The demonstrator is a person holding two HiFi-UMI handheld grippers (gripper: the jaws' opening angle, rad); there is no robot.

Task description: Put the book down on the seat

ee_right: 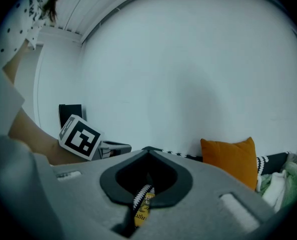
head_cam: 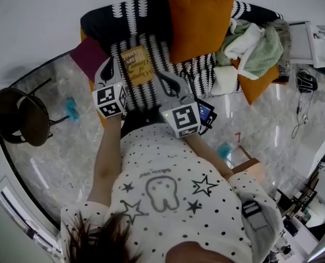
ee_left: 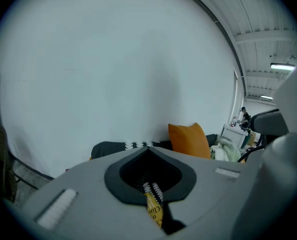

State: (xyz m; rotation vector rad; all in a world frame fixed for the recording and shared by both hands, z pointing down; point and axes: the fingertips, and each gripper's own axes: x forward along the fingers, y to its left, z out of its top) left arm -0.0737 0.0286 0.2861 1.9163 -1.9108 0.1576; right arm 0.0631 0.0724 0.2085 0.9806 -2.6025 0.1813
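Observation:
A yellow book (head_cam: 137,64) lies flat on the sofa's black-and-white striped seat (head_cam: 151,95), cover up. My left gripper (head_cam: 114,60) hovers just left of it, shut and empty. The right gripper (head_cam: 158,73) hovers just right of the book, also shut with nothing in it. In the left gripper view the jaws (ee_left: 148,149) meet at their tips, and a strip of the book (ee_left: 153,211) shows below through the slit. The right gripper view has the same look: closed jaws (ee_right: 147,150) with the book (ee_right: 142,209) beneath them.
An orange cushion (head_cam: 199,21) leans on the sofa back. A heap of green and white clothes (head_cam: 255,45) fills the sofa's right end, and a maroon square thing (head_cam: 88,56) lies at its left end. A dark round chair (head_cam: 20,116) stands on the marble floor (head_cam: 58,158).

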